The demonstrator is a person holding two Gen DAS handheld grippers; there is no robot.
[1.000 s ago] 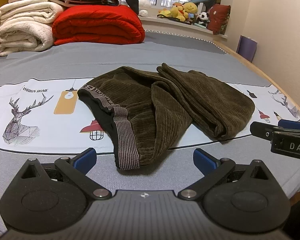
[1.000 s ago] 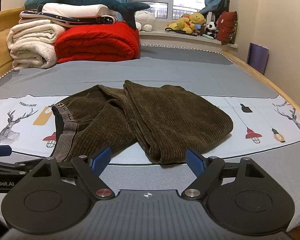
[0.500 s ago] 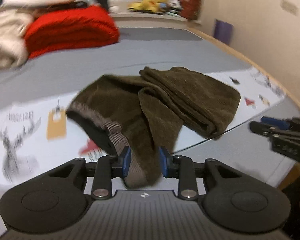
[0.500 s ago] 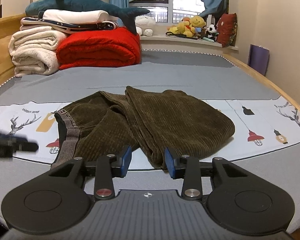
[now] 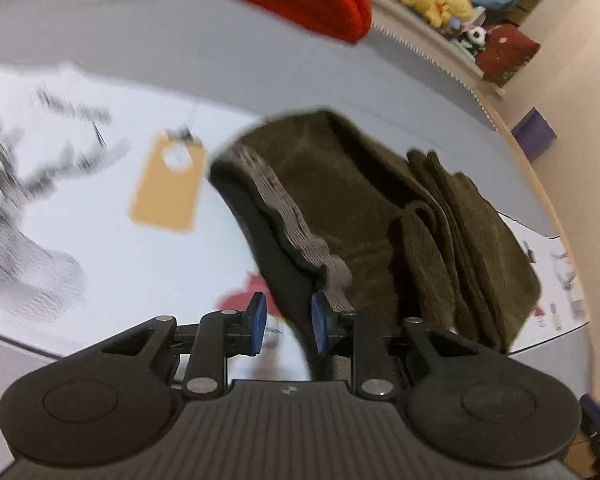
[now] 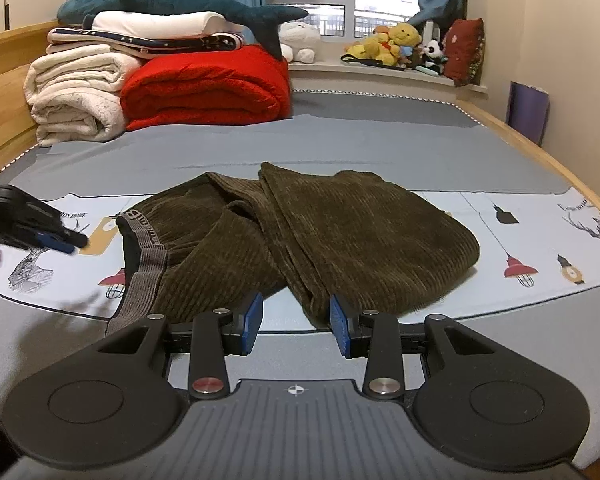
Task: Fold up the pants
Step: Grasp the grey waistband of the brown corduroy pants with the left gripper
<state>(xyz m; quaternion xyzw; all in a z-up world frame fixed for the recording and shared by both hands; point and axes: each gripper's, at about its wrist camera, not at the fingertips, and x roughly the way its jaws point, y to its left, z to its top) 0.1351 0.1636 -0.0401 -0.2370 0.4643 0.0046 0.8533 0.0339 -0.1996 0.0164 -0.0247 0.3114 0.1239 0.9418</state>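
Dark olive corduroy pants lie crumpled on the bed, with a grey striped waistband at the left. In the left wrist view the pants fill the middle, blurred by motion. My left gripper hovers over the waistband, its jaws narrowly apart with nothing held; it also shows at the left of the right wrist view. My right gripper is at the pants' near edge, partly open and empty.
The bed sheet is grey and white with deer and lamp prints. Folded blankets, a red quilt and a plush shark are stacked at the head. Stuffed toys line the windowsill. A wall runs along the right.
Both grippers narrowed from wide open. My left gripper swung left and tilted over the waistband. My right gripper stayed in place at the pants' near edge.
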